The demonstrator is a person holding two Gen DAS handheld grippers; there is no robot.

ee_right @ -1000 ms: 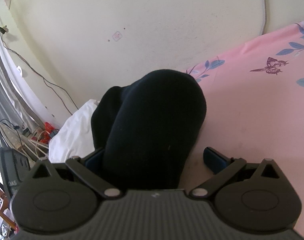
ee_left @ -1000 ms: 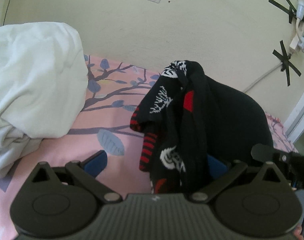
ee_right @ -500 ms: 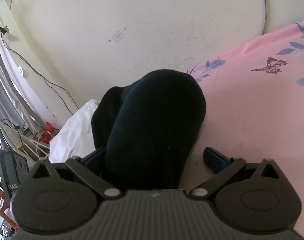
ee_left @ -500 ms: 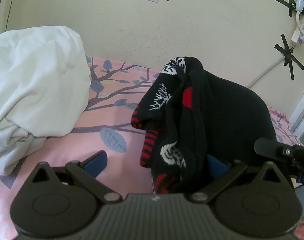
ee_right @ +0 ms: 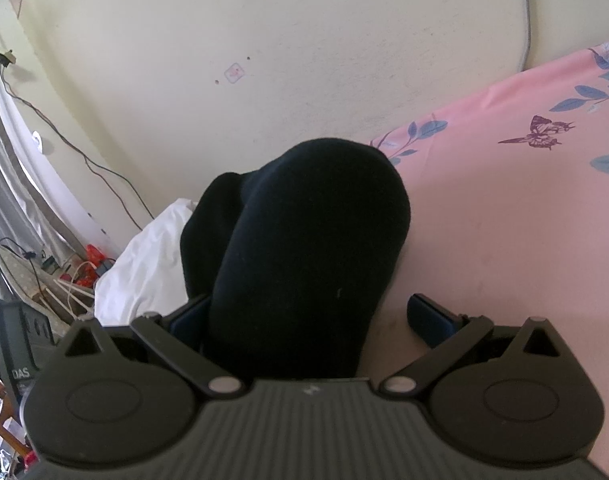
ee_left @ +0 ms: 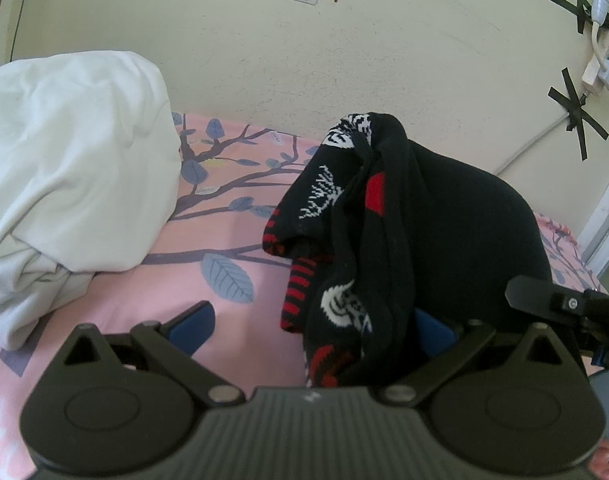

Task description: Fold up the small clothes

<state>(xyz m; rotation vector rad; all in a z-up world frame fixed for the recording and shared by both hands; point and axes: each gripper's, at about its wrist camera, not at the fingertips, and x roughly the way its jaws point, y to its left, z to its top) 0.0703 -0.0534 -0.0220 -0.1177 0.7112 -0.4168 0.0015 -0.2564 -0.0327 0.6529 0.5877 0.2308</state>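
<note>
A black garment with red and white knit patterns is bunched up on the pink bedsheet. It drapes over the right finger of my left gripper, whose jaws stand wide apart. In the right wrist view the garment's plain black side fills the middle and lies against the left finger of my right gripper, also wide open. Part of the right gripper shows at the right edge of the left wrist view.
A heap of white cloth lies on the bed at the left. The cream wall runs right behind the bed, with taped cables and a plug. Beyond the bed's left edge are cables and clutter.
The left wrist view has shifted slightly, with the white heap and garment a bit higher in frame. The right view is nearly unchanged. Both grippers stay open.
</note>
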